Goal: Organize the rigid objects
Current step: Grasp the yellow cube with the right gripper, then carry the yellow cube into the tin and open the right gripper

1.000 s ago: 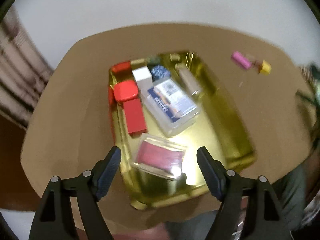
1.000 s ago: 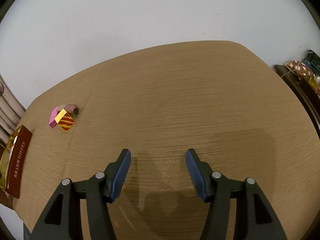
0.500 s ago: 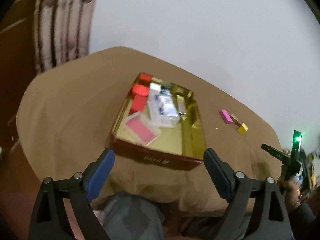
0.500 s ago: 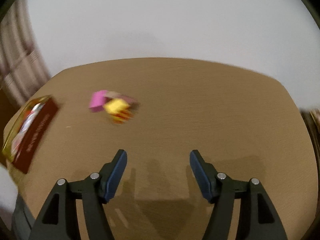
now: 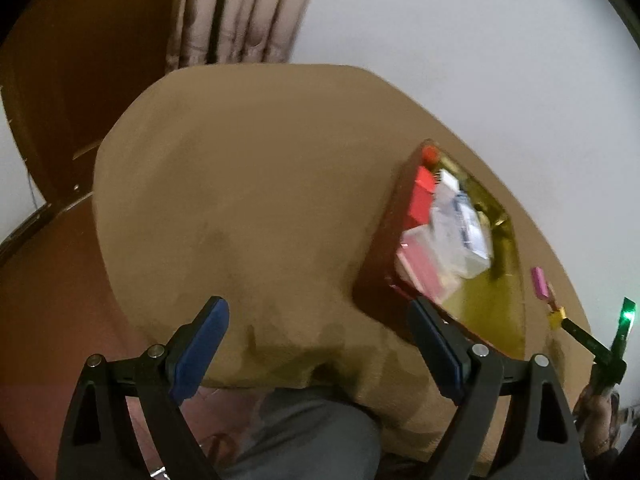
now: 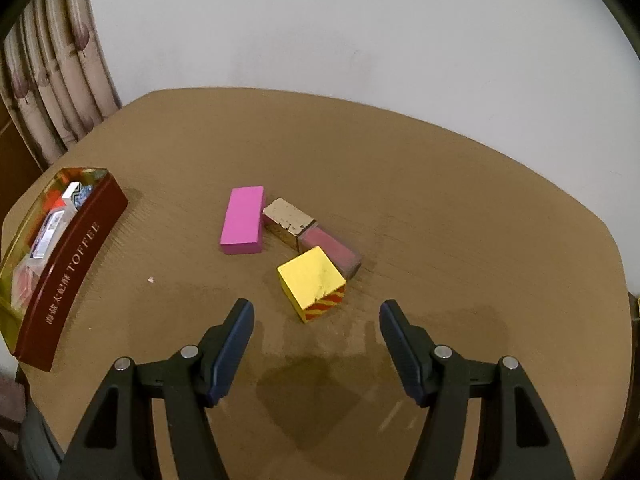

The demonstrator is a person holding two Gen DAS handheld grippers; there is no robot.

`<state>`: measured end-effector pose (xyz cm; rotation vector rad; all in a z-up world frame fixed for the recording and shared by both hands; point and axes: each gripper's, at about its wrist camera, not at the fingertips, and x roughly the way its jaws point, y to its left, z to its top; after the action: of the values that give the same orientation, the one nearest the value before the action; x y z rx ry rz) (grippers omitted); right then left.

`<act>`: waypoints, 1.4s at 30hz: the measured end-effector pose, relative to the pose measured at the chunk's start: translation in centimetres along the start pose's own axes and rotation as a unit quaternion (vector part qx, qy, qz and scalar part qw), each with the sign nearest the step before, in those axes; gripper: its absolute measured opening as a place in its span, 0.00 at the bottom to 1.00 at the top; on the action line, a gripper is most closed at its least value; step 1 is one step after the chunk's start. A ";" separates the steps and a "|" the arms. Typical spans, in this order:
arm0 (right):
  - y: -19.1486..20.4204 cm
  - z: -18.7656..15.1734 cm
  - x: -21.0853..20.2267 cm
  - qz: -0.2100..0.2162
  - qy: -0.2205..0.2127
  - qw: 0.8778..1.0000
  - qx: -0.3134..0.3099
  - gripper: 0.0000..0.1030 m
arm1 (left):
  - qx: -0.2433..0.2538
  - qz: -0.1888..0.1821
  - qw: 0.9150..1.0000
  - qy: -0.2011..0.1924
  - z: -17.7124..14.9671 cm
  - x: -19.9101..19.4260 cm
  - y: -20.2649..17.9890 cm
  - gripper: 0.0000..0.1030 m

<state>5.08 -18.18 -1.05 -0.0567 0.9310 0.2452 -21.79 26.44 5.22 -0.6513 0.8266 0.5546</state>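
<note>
The right tongs (image 6: 316, 334) hung spread apart just short of a yellow block (image 6: 311, 281) on the counter (image 6: 440, 208), beside a pink block (image 6: 243, 220). It looked light, stiff, best pinched across flat sides. The left tongs (image 5: 318, 354) gaped empty near the tin (image 6: 76, 256).

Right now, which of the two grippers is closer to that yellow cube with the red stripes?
Right. The right gripper hangs open just short of the yellow cube, facing it. The left gripper is open over the table's near edge, beyond the toffee tin.
</note>
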 end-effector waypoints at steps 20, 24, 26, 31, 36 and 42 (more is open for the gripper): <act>0.1 0.8 4.4 0.008 0.043 0.998 -0.034 0.45 | 0.141 0.032 0.989 0.023 -2.9 1.8 -3.9 0.85; 0.7 0.3 4.4 0.006 0.050 0.998 -0.041 0.39 | 0.138 0.034 0.989 0.032 -2.8 2.2 -3.9 0.85; 1.0 -0.2 3.9 0.006 0.047 0.998 -0.043 0.39 | 0.139 0.036 0.989 0.036 -2.8 2.3 -3.9 0.85; 2.3 -1.2 2.2 0.034 0.036 0.999 -0.022 0.39 | 0.137 0.043 0.989 0.036 -2.7 2.1 -3.9 0.85; 6.8 -1.7 -1.3 0.095 0.013 0.995 -0.031 0.39 | 0.135 0.039 0.989 0.046 -2.9 2.1 -3.9 0.85; 13.3 0.2 -5.9 0.172 -0.014 0.981 -0.092 0.39 | 0.147 0.040 0.987 0.049 -3.0 1.8 -4.3 0.85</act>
<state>-1.21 -6.27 4.52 -0.0632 0.8842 0.6515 -19.32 21.71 3.55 -0.3774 1.0090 0.4634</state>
